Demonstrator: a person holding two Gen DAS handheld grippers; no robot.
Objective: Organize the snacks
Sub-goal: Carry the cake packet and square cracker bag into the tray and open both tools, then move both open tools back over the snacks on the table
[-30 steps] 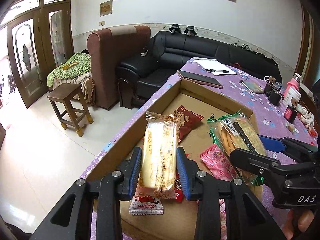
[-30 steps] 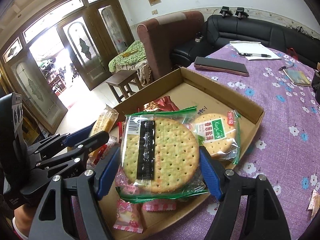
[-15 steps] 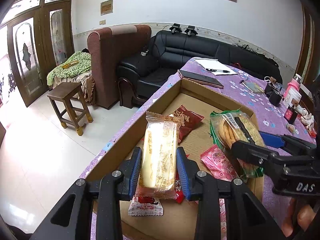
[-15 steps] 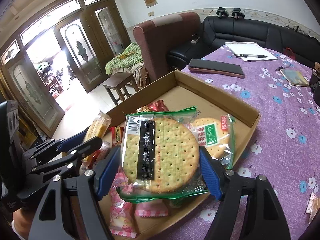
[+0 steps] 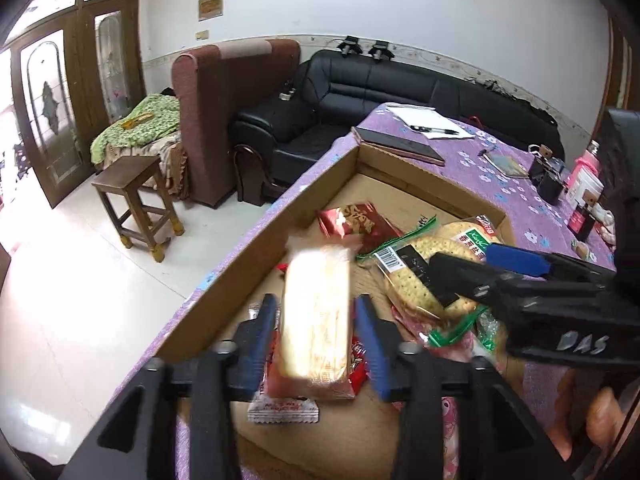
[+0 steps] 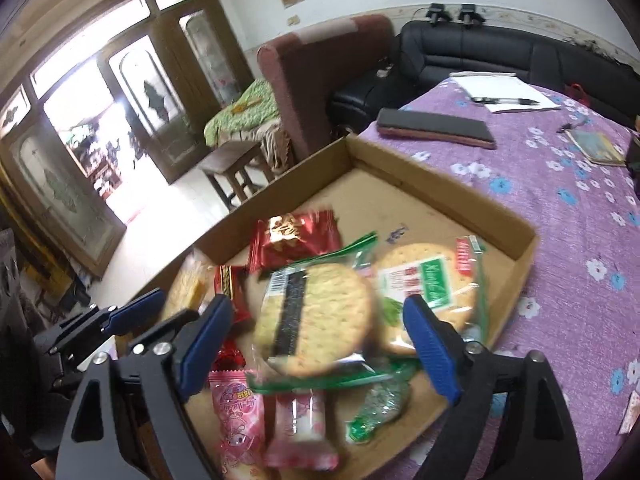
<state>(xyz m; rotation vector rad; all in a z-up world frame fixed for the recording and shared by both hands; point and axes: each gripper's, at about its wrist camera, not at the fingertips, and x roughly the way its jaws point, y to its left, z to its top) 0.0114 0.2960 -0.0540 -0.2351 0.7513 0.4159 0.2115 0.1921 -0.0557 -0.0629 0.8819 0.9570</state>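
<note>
Left wrist view shows the cardboard tray on the purple tablecloth, snacks gathered at its near end. A moment ago both my grippers clamped packets; now both sets of jaws are opening. My right gripper has let go of the round cracker pack, which blurs between pads standing clear of it. My left gripper frees the pale wafer packet, blurred and apparently dropping onto the red wrappers. Both deliveries look done, I judge.
</note>
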